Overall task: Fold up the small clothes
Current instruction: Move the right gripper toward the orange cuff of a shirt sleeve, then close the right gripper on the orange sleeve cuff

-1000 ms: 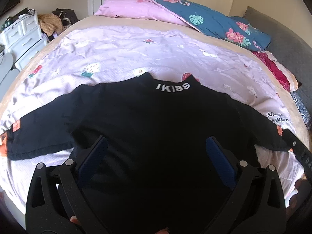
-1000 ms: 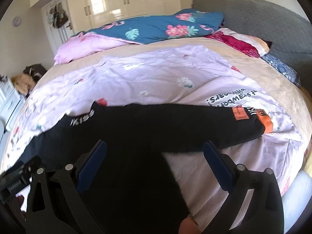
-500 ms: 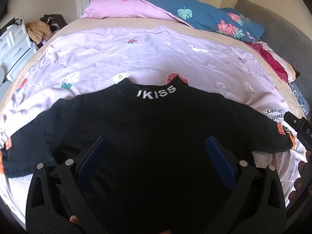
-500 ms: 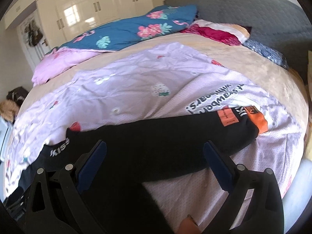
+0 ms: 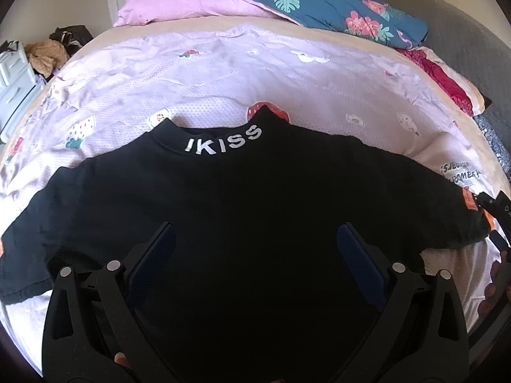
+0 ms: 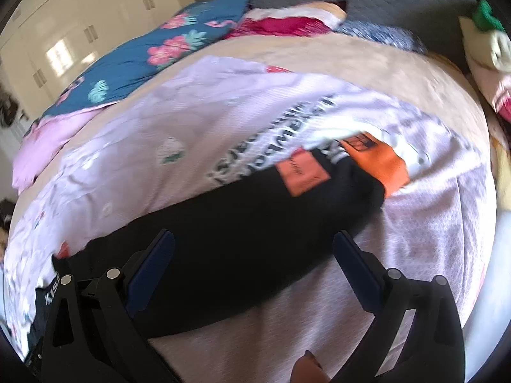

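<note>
A small black long-sleeved top (image 5: 242,198) lies flat on the bed, its collar with white letters "IKISS" (image 5: 223,142) pointing away. Both sleeves are spread sideways. My left gripper (image 5: 255,242) is open and empty above the top's body. My right gripper (image 6: 254,249) is open and empty above the top's right sleeve (image 6: 242,210). That sleeve ends in an orange cuff (image 6: 380,159) and bears an orange patch (image 6: 301,174). The right gripper's body shows at the right edge of the left wrist view (image 5: 498,210).
A lilac strawberry-print sheet (image 5: 255,73) covers the bed. A pink pillow (image 5: 182,6) and a blue floral quilt (image 5: 335,9) lie at the far end. A grey headboard (image 6: 367,0) is beyond. White drawers (image 5: 12,79) and a clothes heap (image 5: 48,54) stand at left.
My right gripper has swung right along the sleeve toward the orange cuff; its view is blurred. My left gripper has moved slightly closer to the collar. Both stay open.
</note>
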`<state>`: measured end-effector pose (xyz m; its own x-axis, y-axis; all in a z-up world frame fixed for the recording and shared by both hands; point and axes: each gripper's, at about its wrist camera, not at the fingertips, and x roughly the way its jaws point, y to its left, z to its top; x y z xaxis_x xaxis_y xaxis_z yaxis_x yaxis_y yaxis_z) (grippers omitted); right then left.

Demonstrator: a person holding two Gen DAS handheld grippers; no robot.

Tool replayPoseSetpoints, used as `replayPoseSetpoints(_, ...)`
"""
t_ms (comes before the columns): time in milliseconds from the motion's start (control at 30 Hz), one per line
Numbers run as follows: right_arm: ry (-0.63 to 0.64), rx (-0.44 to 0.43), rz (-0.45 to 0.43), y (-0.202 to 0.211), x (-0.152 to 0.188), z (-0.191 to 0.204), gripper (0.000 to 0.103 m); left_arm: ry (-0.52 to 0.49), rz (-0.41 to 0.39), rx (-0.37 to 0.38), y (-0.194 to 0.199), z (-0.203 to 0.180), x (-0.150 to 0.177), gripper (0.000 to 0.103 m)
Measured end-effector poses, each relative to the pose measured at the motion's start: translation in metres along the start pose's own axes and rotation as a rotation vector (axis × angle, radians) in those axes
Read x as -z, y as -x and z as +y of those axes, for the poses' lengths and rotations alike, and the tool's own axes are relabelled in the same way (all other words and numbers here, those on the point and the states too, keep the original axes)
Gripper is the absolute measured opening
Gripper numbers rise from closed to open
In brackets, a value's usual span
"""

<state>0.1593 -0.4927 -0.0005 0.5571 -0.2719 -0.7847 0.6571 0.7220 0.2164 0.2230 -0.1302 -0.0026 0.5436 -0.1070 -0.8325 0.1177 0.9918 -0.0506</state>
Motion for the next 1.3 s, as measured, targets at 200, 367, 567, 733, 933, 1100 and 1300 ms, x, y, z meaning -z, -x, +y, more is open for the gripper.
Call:
replayPoseSetpoints(200,-0.094,0.036,0.019,-0.016,-0.004,-0.035,0.098,0.002,0.015,0.001,-0.012,-0.007,0.001,0.095)
replayPoseSetpoints(367,-0.172,0.046,0.052,-0.033,-0.008,-0.059,0.098,0.000,0.021,-0.012,-0.015,-0.012,0.002,0.095)
replayPoseSetpoints(567,-0.253,0.029,0.061,-0.049,-0.021,-0.076,0.093,0.013,0.023,-0.021,-0.016,-0.013,-0.002,0.095)
replayPoseSetpoints(733,-0.310,-0.010,0.040,-0.053,-0.031,-0.087,0.071,0.021,-0.009,-0.046,-0.008,-0.009,-0.015,0.095)
replayPoseSetpoints(933,-0.348,-0.075,0.029,-0.060,-0.043,-0.095,0.015,0.053,-0.034,-0.036,0.005,0.002,-0.024,0.095)
replayPoseSetpoints(1100,-0.223,-0.220,-0.075,-0.022,-0.051,-0.063,0.015,0.090,-0.041,-0.013,0.013,0.013,-0.023,0.095)
replayPoseSetpoints(1300,-0.054,-0.352,-0.144,0.016,-0.050,-0.018,0.014,0.132,-0.057,0.010,0.026,0.028,-0.020,0.095)
